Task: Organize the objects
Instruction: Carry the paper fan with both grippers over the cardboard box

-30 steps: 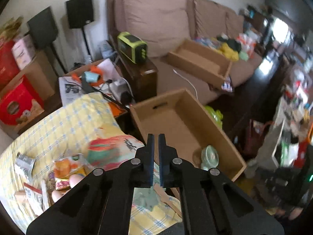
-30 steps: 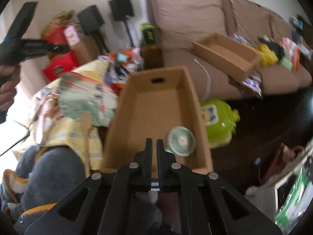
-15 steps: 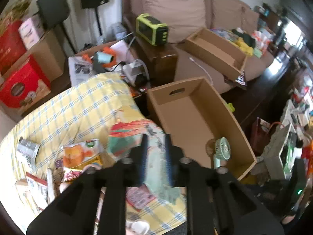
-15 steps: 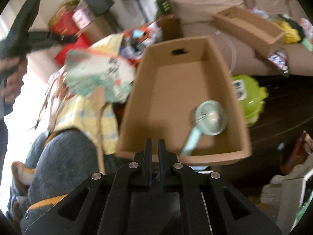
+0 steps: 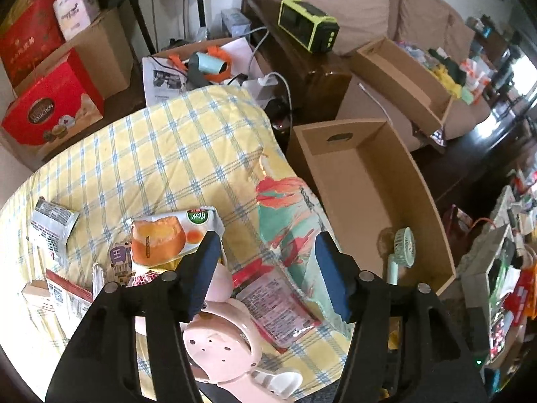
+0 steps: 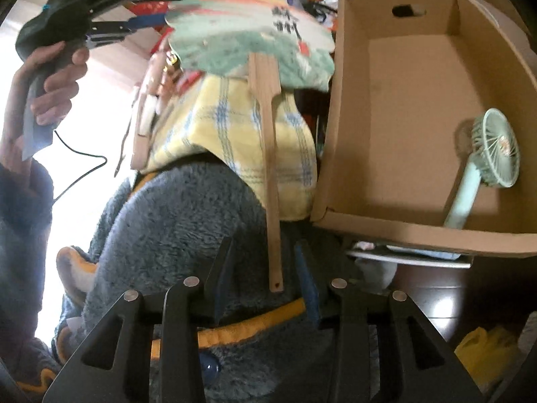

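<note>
Here, fan handle (image 6: 272, 181) between right tongs (image 6: 265, 277).

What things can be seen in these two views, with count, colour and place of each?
cardboard box: one, brown, open, beside the checked cloth
handheld fan: one, mint green, inside the cardboard box
paddle fan: one, green and red with a wooden handle, on the checked cloth edge
checked cloth: one, yellow and blue
bread packet: one, orange and white, on the checked cloth
power station: one, green and black, by the sofa
gift boxes: two, red, far left
left gripper: black, jaws just been opening, nothing between
right gripper: black, jaws just been opening around the handle tip
hand: one, holding the left gripper
</note>
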`<state>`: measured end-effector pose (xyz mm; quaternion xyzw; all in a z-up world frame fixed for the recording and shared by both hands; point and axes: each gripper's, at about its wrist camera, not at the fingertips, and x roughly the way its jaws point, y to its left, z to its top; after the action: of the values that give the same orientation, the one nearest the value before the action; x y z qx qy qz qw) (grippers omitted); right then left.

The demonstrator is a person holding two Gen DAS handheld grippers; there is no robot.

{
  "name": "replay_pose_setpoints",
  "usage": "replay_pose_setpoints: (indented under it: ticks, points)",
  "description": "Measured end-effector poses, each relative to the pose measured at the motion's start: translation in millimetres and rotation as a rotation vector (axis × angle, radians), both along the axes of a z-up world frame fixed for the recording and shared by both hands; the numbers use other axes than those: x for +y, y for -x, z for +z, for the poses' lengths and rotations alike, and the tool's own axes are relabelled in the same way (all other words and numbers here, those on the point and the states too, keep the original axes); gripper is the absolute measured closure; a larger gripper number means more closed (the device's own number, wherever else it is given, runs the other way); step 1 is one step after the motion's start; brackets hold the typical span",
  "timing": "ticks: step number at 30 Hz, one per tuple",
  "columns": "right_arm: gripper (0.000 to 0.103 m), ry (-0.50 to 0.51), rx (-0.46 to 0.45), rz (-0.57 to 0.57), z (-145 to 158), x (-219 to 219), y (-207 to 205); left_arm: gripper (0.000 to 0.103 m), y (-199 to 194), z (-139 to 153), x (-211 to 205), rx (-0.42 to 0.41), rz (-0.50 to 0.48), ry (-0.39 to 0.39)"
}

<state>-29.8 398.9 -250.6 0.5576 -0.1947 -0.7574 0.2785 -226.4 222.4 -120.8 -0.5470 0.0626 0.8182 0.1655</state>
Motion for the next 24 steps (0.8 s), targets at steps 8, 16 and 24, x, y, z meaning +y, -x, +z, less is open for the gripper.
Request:
replay_pose_setpoints:
  ticks: [8, 16, 24]
  points:
    - [0.094, -0.008, -0.008, -0.015, -6, -7, 0, 0.046, 12, -21, 7, -0.063, 0.022, -0.014]
    - [0.096, -0.006, 0.018, -0.030, 1, -8, -4, 0.088, 5, -29, 22, -0.062, -0.018, -0.067]
    - [0.095, -0.040, 0.097, -0.080, 26, -3, -11, 0.091, -8, 9, 22, 0.048, -0.032, -0.106]
